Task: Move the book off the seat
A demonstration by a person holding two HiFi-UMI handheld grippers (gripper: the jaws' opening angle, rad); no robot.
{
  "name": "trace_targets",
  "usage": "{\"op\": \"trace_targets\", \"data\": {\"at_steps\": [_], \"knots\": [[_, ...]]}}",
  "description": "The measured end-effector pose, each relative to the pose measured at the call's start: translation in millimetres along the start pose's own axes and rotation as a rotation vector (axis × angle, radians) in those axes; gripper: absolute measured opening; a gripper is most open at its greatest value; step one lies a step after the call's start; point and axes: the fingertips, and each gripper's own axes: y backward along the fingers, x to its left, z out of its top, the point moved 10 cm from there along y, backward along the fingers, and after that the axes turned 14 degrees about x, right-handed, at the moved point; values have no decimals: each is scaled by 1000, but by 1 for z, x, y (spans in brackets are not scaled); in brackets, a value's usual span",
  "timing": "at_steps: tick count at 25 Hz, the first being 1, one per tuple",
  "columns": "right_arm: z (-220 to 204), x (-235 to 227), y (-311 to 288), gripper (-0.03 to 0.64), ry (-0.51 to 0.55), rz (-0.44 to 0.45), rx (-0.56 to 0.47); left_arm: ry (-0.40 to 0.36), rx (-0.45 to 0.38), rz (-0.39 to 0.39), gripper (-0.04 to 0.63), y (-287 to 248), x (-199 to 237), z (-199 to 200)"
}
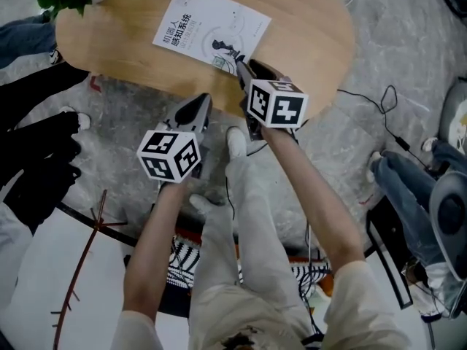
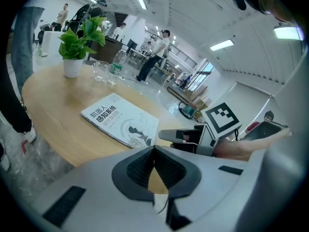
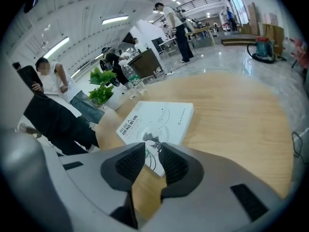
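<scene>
Book (image 1: 208, 28) lay flat on the desk (image 1: 306, 20), right gripper (image 1: 238, 63) slightly parted at its corner, left gripper (image 1: 203, 98) closed empty; seemingly only backing away remained.

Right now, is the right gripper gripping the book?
No: the right gripper has its fingers apart with a clear gap, and the book lies flat on the wooden table.

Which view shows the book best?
Head view: the book is seen from above, almost square-on, with only its near corner hidden by the right gripper. The left gripper view shows the whole cover, but slanted and from the side. The right gripper view loses the near corner behind its own jaws.
</scene>
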Motion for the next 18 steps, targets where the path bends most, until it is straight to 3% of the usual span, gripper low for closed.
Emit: {"op": "trace_targets", "data": {"at_steps": [6, 12, 18], "knots": [[-12, 33, 35, 42, 134, -6, -22, -8, -16, 31, 9, 28, -16, 3], [-23, 57, 69, 29, 193, 16, -33, -5, -44, 30, 9, 59, -39, 3], [-27, 97, 107, 29, 308, 68, -93, 23, -125, 44, 8, 108, -55, 4]]}}
